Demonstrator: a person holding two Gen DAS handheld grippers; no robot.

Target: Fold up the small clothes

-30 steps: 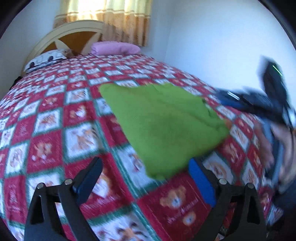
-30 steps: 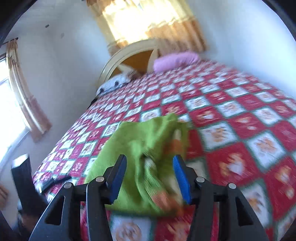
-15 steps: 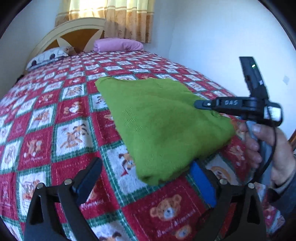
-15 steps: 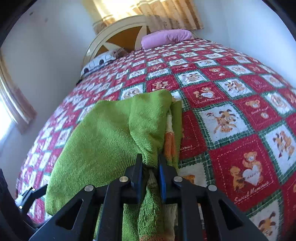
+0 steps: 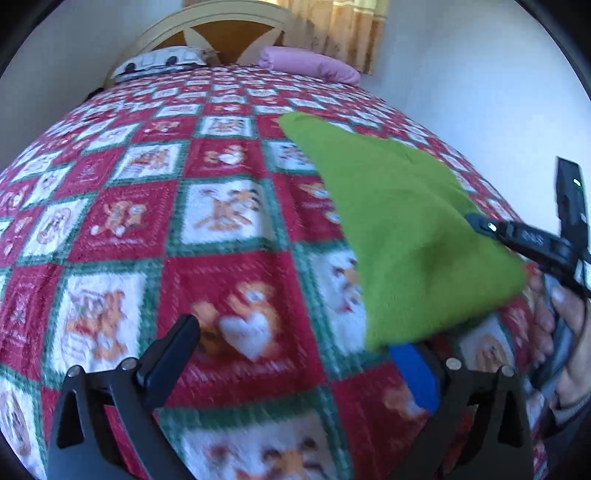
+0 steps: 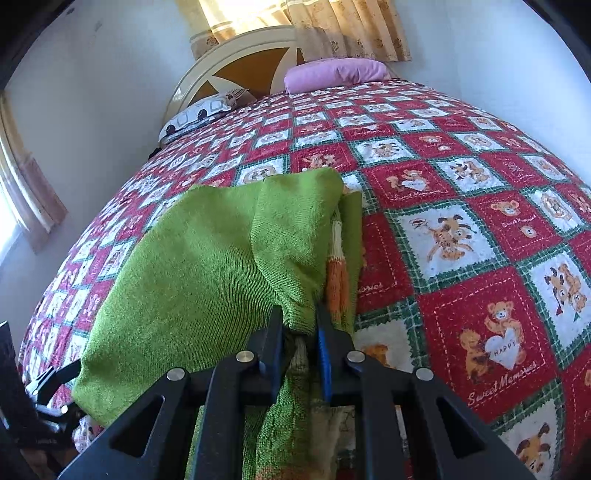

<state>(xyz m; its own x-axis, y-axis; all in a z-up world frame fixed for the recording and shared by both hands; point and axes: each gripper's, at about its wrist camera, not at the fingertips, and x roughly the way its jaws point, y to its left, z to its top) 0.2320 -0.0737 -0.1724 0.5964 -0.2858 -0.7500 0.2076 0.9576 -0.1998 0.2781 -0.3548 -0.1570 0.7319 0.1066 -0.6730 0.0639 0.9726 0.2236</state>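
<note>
One green knitted garment (image 6: 207, 266) lies on one bed with one red, white and green patchwork bedspread (image 6: 480, 229). Two pillows sit at twelve o'clock by one headboard (image 6: 243, 62): one pink (image 6: 336, 72), one white with dark spots (image 6: 199, 112). Two grippers show, the left (image 5: 295, 354) and the right (image 6: 300, 328), each with two fingers.

A big bed fills the room. Its blanket (image 6: 461, 206) is red, white and green squares with little bears and dogs on them. One near square says "Sweet Memories". At the far end stands a round cream headboard (image 6: 236, 62) with brown parts. A pink pillow (image 6: 336, 74) lies on the far right. A white pillow with dark spots (image 6: 199, 112) lies on the far left. Yellow curtains (image 6: 306, 26) hang behind the headboard, with light coming through. Another curtain (image 6: 26, 192) hangs on the left wall. The walls (image 6: 491, 55) are white.
</note>
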